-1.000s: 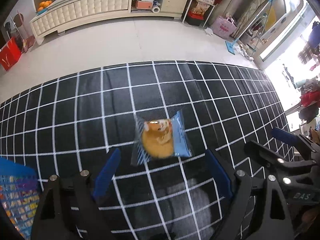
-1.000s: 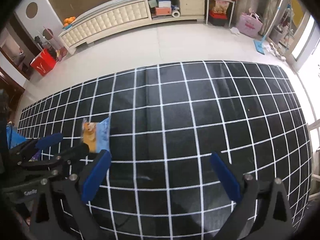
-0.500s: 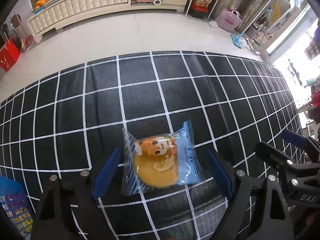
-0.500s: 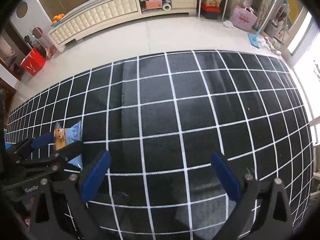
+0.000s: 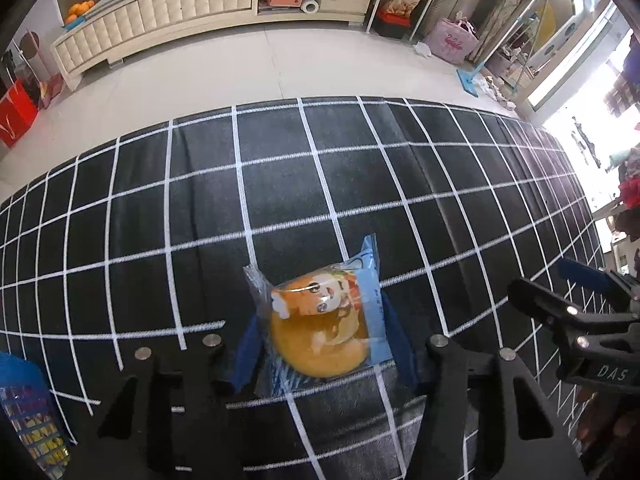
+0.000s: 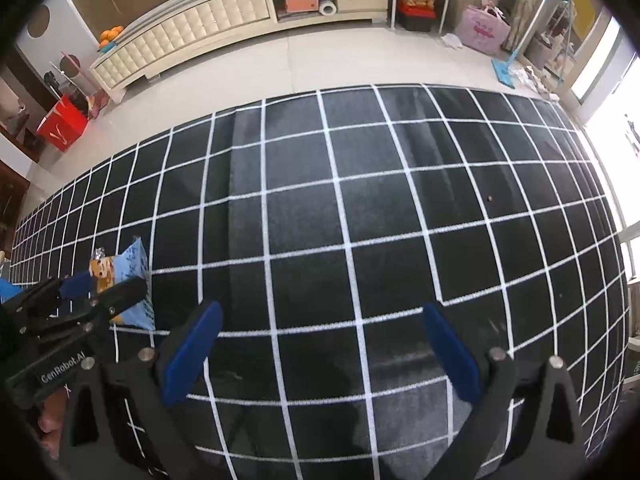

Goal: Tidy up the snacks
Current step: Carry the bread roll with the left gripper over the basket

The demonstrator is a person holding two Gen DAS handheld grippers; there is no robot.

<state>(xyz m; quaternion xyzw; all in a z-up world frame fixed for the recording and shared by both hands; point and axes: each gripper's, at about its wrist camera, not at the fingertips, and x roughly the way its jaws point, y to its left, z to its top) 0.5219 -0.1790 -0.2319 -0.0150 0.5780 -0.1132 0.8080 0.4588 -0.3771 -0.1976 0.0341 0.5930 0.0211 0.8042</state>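
**Left gripper closes in on the snack packet**

Left wrist view: a second ago the left gripper (image 5: 324, 344) stood wide, with the snack packet (image 5: 320, 320) lying ahead of it on the checked cloth (image 5: 280, 184). Now the packet sits between the blue pads (image 5: 246, 344), and the jaws have just been closing around it. Both pads lie against the wrapper's side edges, which bulge and crinkle, so it looks gripped, though how firmly I cannot tell. I judge the pick-up is about complete and the lift comes next. At the lower left corner shows part of a blue basket (image 5: 24, 412) holding colourful packs, a likely destination.

The packet is a clear-and-blue plastic wrapper with a cartoon face over a round golden cake; it is soft and puffy, and likely to slip or crush.

Right wrist view: the right gripper (image 6: 320, 352) hangs over bare cloth, jaws wide apart with nothing between them, much as a second ago. At the left edge, the packet shows between the left gripper's fingers.
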